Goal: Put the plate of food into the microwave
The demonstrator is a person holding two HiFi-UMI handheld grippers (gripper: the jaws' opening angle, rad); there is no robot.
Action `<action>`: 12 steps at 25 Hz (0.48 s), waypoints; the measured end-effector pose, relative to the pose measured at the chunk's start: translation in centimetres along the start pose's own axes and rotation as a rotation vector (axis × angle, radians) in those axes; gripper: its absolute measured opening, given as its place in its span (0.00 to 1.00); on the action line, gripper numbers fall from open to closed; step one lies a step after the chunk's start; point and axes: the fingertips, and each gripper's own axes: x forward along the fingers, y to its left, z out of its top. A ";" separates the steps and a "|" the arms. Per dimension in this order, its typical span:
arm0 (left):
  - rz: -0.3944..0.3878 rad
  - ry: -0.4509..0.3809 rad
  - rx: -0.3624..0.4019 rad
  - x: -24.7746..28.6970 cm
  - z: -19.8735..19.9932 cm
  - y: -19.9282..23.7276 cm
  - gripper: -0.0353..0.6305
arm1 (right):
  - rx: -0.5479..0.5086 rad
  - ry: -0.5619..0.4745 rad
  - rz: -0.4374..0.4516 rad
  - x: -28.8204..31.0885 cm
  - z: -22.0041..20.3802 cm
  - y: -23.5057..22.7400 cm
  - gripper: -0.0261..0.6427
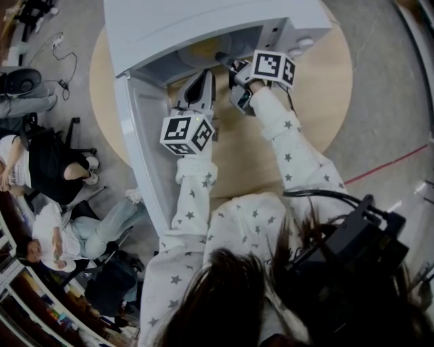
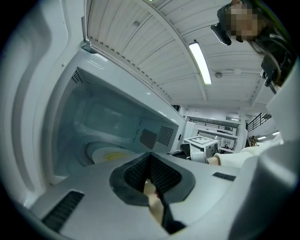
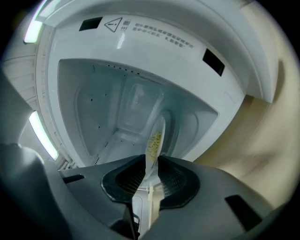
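I'm looking down on a round wooden table (image 1: pixel 325 88) standing on grey floor (image 1: pixel 386 101). To my left a person in black (image 1: pixel 44 162) and a person in white (image 1: pixel 57 230) are sitting. A red line (image 1: pixel 386 166) is crossing the floor; a ceiling light (image 2: pixel 200 63) is glowing.

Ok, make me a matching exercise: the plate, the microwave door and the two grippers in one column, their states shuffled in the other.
Column 1:
1. plate
2. microwave door
3. left gripper
4. right gripper

Column 2:
A. swung open
B. shut, holding nothing
C. inside the microwave, carrying yellow food
D. shut on the plate's rim

Pairs: 1-C, 2-A, 3-B, 4-D.
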 end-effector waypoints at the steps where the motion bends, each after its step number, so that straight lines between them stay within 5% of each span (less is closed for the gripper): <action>1: 0.000 0.000 0.000 0.0 0.0 0.0 0.06 | -0.019 0.011 -0.004 0.1 0.0 0.0 0.14; 8: 0.004 0.008 0.013 -0.1 -0.1 0.4 0.06 | -0.251 0.140 -0.122 1.1 -0.8 -0.5 0.17; 12: 0.002 0.013 0.018 -0.3 -0.4 0.5 0.06 | -0.231 0.153 -0.145 1.3 -1.5 -1.4 0.17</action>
